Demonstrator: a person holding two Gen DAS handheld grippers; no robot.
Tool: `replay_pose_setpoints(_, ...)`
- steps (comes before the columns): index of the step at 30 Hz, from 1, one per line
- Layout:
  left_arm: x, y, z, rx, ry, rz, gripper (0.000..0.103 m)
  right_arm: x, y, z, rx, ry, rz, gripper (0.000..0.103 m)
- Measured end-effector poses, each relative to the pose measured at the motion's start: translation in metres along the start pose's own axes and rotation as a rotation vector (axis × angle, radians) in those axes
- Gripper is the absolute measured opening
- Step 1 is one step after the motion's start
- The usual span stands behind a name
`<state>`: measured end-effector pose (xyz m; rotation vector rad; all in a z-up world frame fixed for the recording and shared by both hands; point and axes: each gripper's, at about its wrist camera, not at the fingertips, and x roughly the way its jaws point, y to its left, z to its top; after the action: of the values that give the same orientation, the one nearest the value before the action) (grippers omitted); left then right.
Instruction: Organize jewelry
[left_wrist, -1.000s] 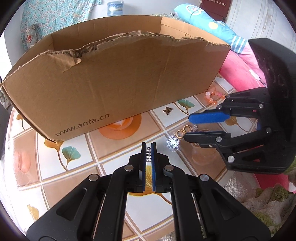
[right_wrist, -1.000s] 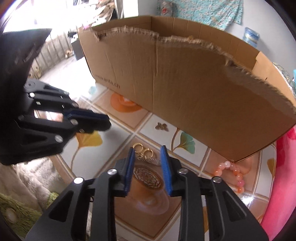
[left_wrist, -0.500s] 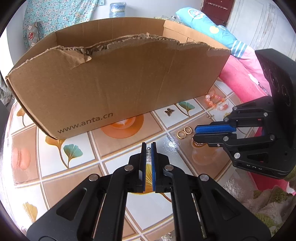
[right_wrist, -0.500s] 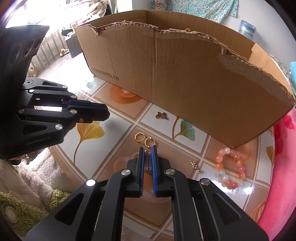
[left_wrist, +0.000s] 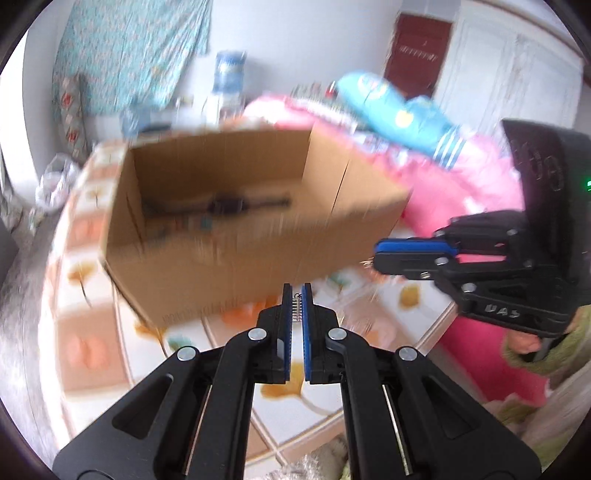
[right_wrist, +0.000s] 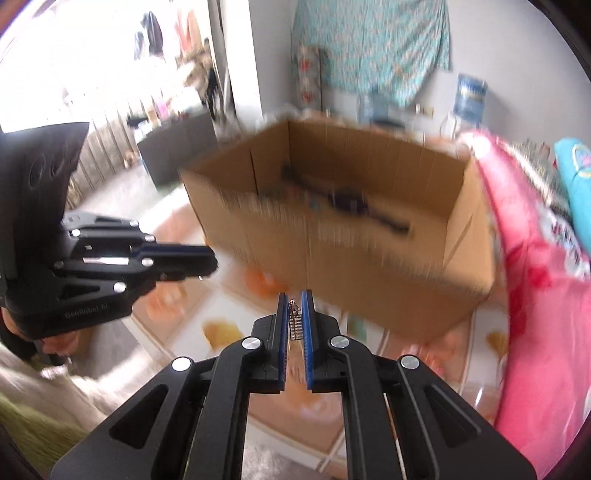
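Note:
My left gripper (left_wrist: 296, 290) is shut on a small silver comb-like earring (left_wrist: 295, 308), held in the air in front of the cardboard box (left_wrist: 229, 240). My right gripper (right_wrist: 295, 297) is shut on a matching gold dangle earring (right_wrist: 294, 323), also raised above the table. In the left wrist view the right gripper (left_wrist: 378, 254) hangs to the right, level with the box's near wall. From the right wrist camera the left gripper (right_wrist: 212, 260) shows at the left. The open-topped box (right_wrist: 351, 254) holds a dark, blurred object.
The box stands on a round table (left_wrist: 92, 332) covered with a tile-and-leaf patterned cloth. Pink bedding (right_wrist: 535, 280) and a blue pillow (left_wrist: 399, 103) lie to the right of the box. A water bottle (left_wrist: 231, 72) stands by the far wall. The picture is motion-blurred.
The right gripper shut on the dangle earring that lay on the table. Both grippers then rose with their earrings, so the views now look over the box's rim into it.

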<state>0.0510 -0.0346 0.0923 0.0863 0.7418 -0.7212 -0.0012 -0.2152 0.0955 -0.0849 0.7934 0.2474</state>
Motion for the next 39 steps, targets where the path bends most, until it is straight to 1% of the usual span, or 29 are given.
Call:
replay_pose_setpoints(2, -0.014, -0.002, 0.021, 0.029, -0.064, -0.014, 0.004, -0.006, -0.002, 0.016, 0.009, -0.053, 0.011, 0.007)
replay_pose_setpoints(4, -0.018, -0.001, 0.038, 0.041, -0.102, -0.030, 0.004, -0.013, -0.013, 0.034, 0.033, -0.101, 0.035, 0.008)
replay_pose_setpoints(7, -0.007, 0.007, 0.061, 0.033, -0.104, -0.030, 0.004, 0.001, -0.025, 0.058, 0.075, -0.112, 0.057, 0.008)
replay_pose_setpoints(9, 0.014, 0.015, 0.072, 0.011, -0.060, -0.030, 0.004, 0.016, -0.038, 0.069, 0.108, -0.081, 0.045, 0.008)
replay_pose_setpoints(10, 0.027, 0.022, 0.077, -0.012, -0.025, -0.041, 0.004, 0.023, -0.045, 0.072, 0.125, -0.061, 0.050, 0.008)
replay_pose_setpoints(12, 0.047, 0.035, 0.080, -0.057, 0.036, -0.052, 0.004, 0.043, -0.063, 0.077, 0.187, 0.004, 0.065, 0.008)
replay_pose_setpoints(13, 0.060, 0.042, 0.081, -0.086, 0.078, -0.063, 0.004, 0.051, -0.069, 0.077, 0.208, 0.029, 0.071, 0.008)
replay_pose_setpoints(14, 0.070, 0.048, 0.081, -0.109, 0.106, -0.058, 0.004, 0.062, -0.078, 0.078, 0.234, 0.057, 0.066, 0.008)
replay_pose_setpoints(16, 0.087, 0.052, 0.078, -0.121, 0.149, -0.050, 0.004, 0.078, -0.086, 0.076, 0.242, 0.108, 0.011, 0.008)
replay_pose_setpoints(17, 0.096, 0.054, 0.077, -0.134, 0.175, -0.045, 0.004, 0.084, -0.090, 0.077, 0.243, 0.128, -0.004, 0.008)
replay_pose_setpoints(21, 0.114, 0.058, 0.072, -0.169, 0.230, -0.046, 0.004, 0.110, -0.105, 0.072, 0.255, 0.191, -0.060, 0.008)
replay_pose_setpoints(23, 0.119, 0.060, 0.071, -0.181, 0.247, -0.041, 0.004, 0.113, -0.108, 0.068, 0.256, 0.195, -0.069, 0.009)
replay_pose_setpoints(24, 0.120, 0.060, 0.070, -0.183, 0.251, -0.042, 0.005, 0.112, -0.109, 0.067, 0.259, 0.192, -0.063, 0.009)
replay_pose_setpoints(26, 0.122, 0.061, 0.070, -0.184, 0.255, -0.038, 0.007, 0.109, -0.112, 0.066, 0.264, 0.175, -0.068, 0.015)
replay_pose_setpoints(27, 0.124, 0.061, 0.071, -0.183, 0.256, -0.035, 0.011, 0.107, -0.113, 0.067, 0.263, 0.169, -0.073, 0.022)
replay_pose_setpoints(28, 0.124, 0.061, 0.071, -0.182, 0.256, -0.031, 0.014, 0.103, -0.113, 0.067, 0.259, 0.154, -0.081, 0.025)
replay_pose_setpoints(34, 0.116, 0.060, 0.073, -0.180, 0.232, -0.016, 0.016, 0.079, -0.117, 0.069, 0.264, 0.087, -0.100, 0.026)
replay_pose_setpoints(39, 0.091, 0.051, 0.073, -0.151, 0.163, -0.003, 0.016, 0.047, -0.115, 0.066, 0.274, 0.012, -0.091, 0.026)
